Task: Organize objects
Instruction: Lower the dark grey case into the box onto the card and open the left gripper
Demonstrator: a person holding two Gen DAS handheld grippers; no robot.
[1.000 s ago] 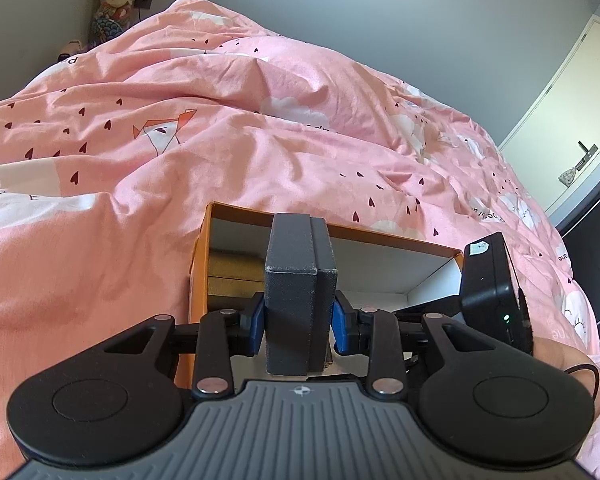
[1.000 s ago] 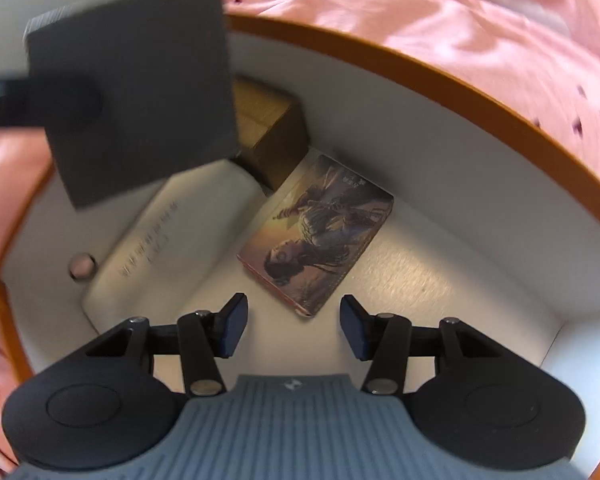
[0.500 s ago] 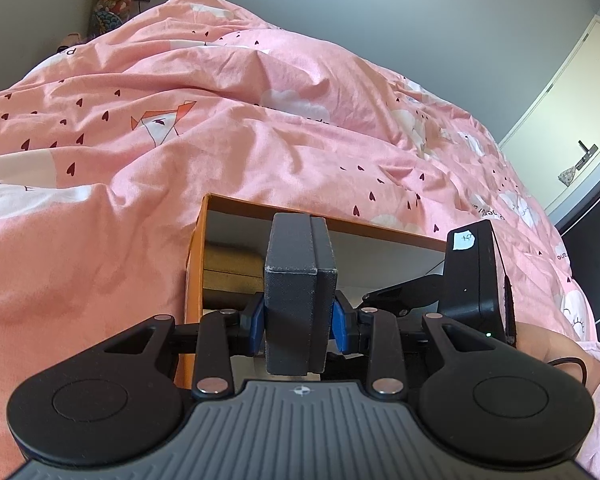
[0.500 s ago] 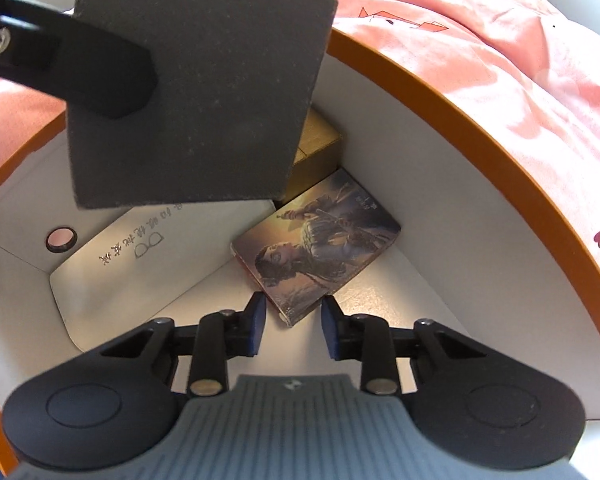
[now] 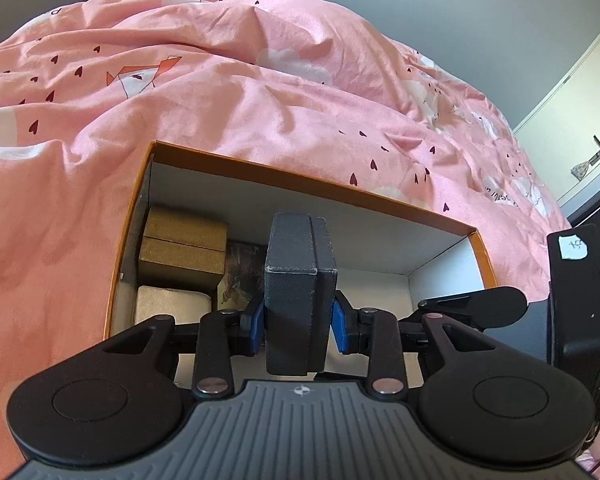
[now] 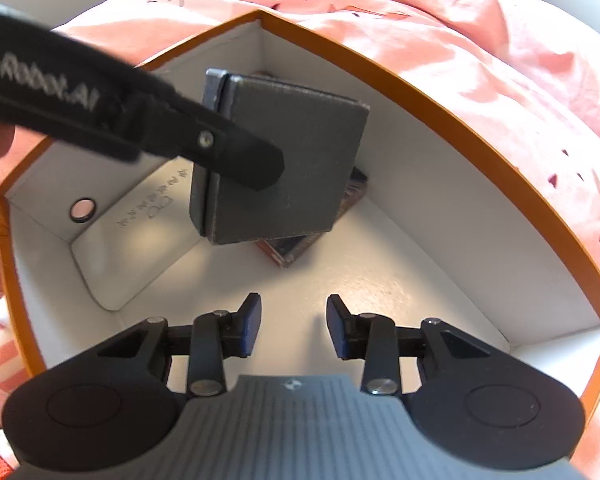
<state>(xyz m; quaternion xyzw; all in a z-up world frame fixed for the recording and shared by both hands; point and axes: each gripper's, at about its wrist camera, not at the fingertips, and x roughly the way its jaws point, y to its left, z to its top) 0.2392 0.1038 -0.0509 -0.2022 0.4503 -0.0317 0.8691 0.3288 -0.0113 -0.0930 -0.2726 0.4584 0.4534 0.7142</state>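
Observation:
My left gripper (image 5: 298,322) is shut on a dark grey box (image 5: 300,292), held upright above the open orange cardboard box (image 5: 312,186) with a white inside. The grey box also shows in the right wrist view (image 6: 284,160), hanging over the orange box (image 6: 440,108). My right gripper (image 6: 293,322) is open and empty, low inside the orange box above its white floor. Inside lie a picture card box (image 6: 300,246), mostly hidden under the grey box, a brown box (image 5: 182,254) and a beige case (image 5: 172,306).
The orange box rests on a bed with a rumpled pink duvet (image 5: 220,92). The right gripper's body (image 5: 580,312) is at the box's right edge. A white door (image 5: 580,92) is at the far right.
My left gripper has carried the grey box lower and further over the orange box. My right gripper closed around the card box, then opened and drew back from it.

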